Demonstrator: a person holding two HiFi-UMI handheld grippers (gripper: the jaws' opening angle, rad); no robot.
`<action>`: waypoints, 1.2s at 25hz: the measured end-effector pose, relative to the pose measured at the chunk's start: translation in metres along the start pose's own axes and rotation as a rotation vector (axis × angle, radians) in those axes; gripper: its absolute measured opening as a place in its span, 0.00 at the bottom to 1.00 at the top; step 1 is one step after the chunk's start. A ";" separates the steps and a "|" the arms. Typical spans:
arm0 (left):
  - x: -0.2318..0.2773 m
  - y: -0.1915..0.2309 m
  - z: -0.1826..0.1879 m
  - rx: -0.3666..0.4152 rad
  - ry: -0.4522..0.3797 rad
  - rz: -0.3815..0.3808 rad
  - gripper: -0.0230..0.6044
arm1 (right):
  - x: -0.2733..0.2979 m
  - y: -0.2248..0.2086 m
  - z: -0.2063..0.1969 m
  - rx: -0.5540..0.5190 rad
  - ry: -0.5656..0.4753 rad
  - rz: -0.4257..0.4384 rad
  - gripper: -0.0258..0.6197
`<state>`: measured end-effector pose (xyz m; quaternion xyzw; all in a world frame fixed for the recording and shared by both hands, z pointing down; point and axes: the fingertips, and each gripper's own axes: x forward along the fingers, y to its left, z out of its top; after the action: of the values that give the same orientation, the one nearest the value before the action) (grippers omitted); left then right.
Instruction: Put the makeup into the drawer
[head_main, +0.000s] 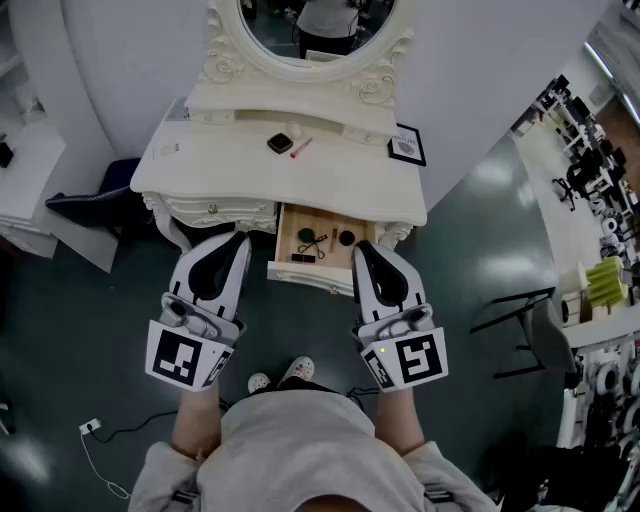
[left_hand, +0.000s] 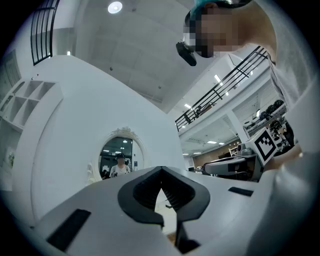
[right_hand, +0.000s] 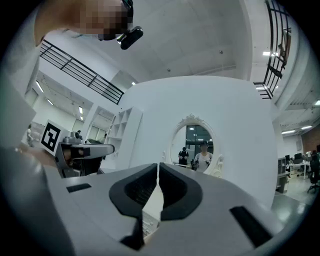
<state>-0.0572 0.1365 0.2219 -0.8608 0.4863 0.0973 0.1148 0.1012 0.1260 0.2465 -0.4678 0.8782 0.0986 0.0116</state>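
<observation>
A black compact (head_main: 280, 143) and a pink stick (head_main: 301, 147) lie on top of the white vanity table (head_main: 200, 165), below the oval mirror (head_main: 310, 30). The wooden drawer (head_main: 284, 236) stands pulled open at the table's front; it holds a black curler-like tool (head_main: 312, 243), a round black item (head_main: 346, 238) and a small black bar (head_main: 303, 257). My left gripper (head_main: 240, 238) hovers left of the drawer, shut and empty. Beside the drawer's right front corner is my right gripper (head_main: 362, 248), also shut and empty. Both gripper views look up at the mirror, with left gripper (left_hand: 161, 170) and right gripper (right_hand: 158, 165) jaws pressed together.
A framed picture (head_main: 406, 146) leans at the tabletop's right end. A dark cloth (head_main: 95, 205) lies on the floor at the left. A black stand (head_main: 520, 320) is at the right. A white cable (head_main: 100, 440) trails near my feet (head_main: 285, 375).
</observation>
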 end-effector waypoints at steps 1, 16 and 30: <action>0.001 -0.001 -0.001 -0.001 0.000 -0.001 0.06 | 0.000 -0.001 0.000 0.000 -0.002 0.002 0.08; 0.040 -0.012 -0.011 0.023 0.010 -0.005 0.06 | 0.016 -0.030 -0.015 0.028 -0.019 0.058 0.08; 0.063 -0.024 -0.027 0.064 0.063 0.016 0.06 | 0.029 -0.051 -0.030 0.067 -0.031 0.112 0.08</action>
<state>-0.0031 0.0895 0.2329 -0.8555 0.4991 0.0554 0.1260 0.1289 0.0695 0.2643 -0.4155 0.9057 0.0769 0.0351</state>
